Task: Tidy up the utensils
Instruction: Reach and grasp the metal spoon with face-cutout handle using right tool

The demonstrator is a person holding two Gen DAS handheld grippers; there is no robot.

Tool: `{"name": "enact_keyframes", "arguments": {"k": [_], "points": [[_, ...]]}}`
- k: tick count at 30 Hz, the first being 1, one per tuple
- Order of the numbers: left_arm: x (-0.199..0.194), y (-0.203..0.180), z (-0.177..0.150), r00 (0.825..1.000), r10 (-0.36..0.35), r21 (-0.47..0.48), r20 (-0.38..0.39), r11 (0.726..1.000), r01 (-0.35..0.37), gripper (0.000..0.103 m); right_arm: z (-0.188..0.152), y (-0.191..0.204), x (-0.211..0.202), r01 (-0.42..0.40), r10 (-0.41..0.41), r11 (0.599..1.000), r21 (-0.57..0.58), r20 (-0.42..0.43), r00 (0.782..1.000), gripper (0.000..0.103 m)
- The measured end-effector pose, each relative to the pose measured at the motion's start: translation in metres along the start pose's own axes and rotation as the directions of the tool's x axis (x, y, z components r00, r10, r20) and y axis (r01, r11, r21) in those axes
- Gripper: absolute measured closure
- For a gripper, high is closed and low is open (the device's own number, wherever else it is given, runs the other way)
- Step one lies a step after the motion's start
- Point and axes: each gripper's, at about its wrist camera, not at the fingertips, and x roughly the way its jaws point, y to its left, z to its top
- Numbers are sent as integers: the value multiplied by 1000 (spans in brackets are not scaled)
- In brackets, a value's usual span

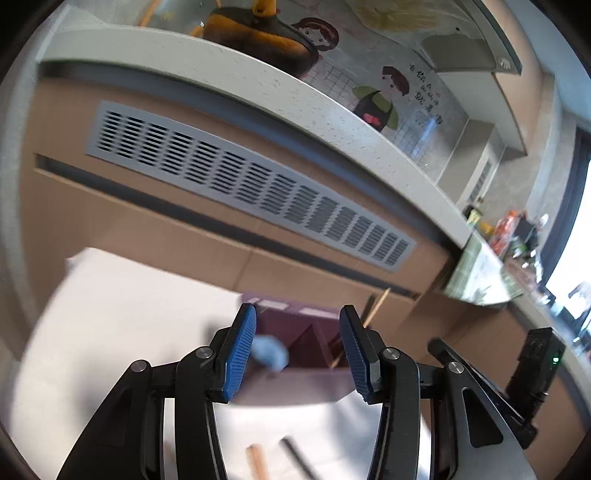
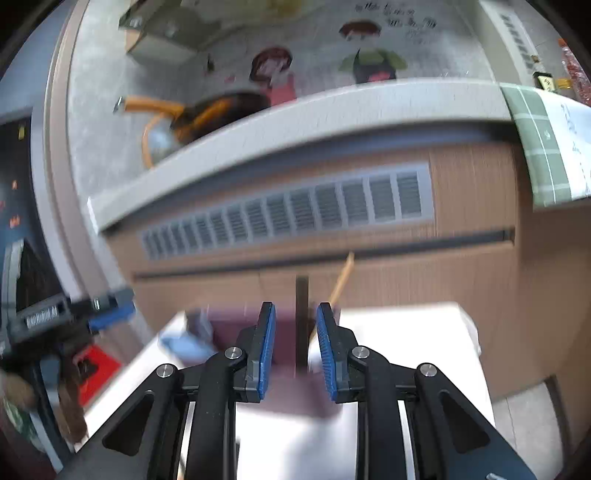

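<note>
A purple compartmented utensil box (image 1: pixel 295 384) stands on a white table (image 1: pixel 122 317). A light blue utensil (image 1: pixel 271 352) lies at its left side and a wooden stick (image 1: pixel 376 306) leans out of its right compartment. My left gripper (image 1: pixel 297 356) is open and empty just above the box. A wooden handle (image 1: pixel 256 459) and a dark stick (image 1: pixel 295 456) lie on the table below it. In the right wrist view my right gripper (image 2: pixel 295 349) is open around a dark upright stick (image 2: pixel 301 317) standing in the box (image 2: pixel 229 325); the pads do not touch it. The wooden stick (image 2: pixel 341 280) leans right.
A wooden cabinet front with a grey vent grille (image 1: pixel 251 184) stands behind the table under a pale counter (image 1: pixel 258 81) holding a pan (image 1: pixel 258 33). A green checked cloth (image 2: pixel 539 144) hangs over the counter at right. The left gripper's body (image 2: pixel 74 321) shows at left.
</note>
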Motion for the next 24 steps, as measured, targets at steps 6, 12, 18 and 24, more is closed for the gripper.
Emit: {"name": "enact_keyframes", "arguments": {"k": [6,12,18,24], "points": [[-29,7,-55,984,131,69,-117,990,-124,54,-56,12,-10,-29,21,999,-33,-212,977,81],[-48,29,-101,940,261,96,-222,965,-245,54,-98,40,3,-101,50,988,-115,-382,923,81],[-59,61,-109,907,332,44,-260,942,-333,54,-111,87,30,-261,136,945,-199,-486,864,81],[-70,72,-105,893,380,33,-240,923,-383,54,-132,137,64,-363,156,897,-253,-587,794,81]]}}
